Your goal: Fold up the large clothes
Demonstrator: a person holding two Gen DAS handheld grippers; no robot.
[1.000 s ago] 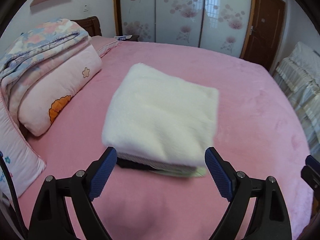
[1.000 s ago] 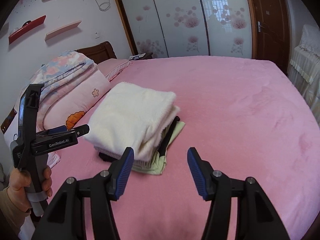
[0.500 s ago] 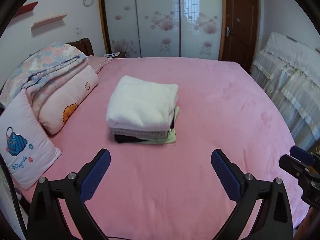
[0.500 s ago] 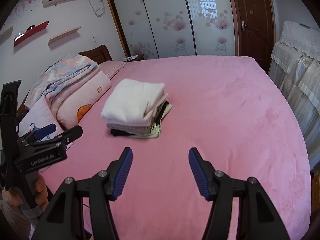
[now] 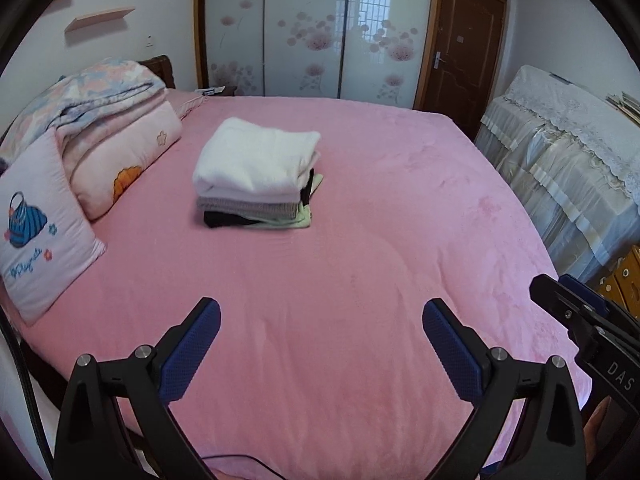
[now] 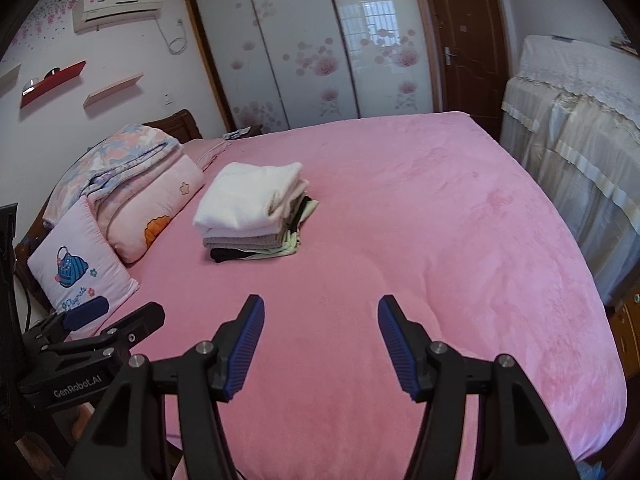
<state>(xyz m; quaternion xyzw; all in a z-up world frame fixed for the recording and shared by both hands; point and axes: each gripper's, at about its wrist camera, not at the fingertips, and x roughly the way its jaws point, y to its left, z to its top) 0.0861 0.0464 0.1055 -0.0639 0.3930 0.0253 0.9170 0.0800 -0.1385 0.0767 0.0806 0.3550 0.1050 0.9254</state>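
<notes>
Both grippers backed off: left hand-held gripper (image 5: 320,336) and right hand-held gripper (image 6: 320,330) released, empty. Folded stack (image 5: 256,172) on bed (image 5: 400,220), 11 o'clock. Soft, light, topple-prone; I'd lift from the bottom edges

One stack, two grippers, three pieces of bedding ahead of my fingers.

Beyond my fingertips I count one stack of folded clothes (image 5: 256,176): a white piece on top, pale pink, grey, black and light green beneath, perhaps five layers, though the edges blur. Left of my left gripper (image 5: 320,344) lie one small pillow (image 5: 36,232), one long pillow (image 5: 128,160) and one folded quilt (image 5: 96,96). My right gripper (image 6: 322,340) makes two grippers, each with two blue-padded fingers spread apart.
</notes>
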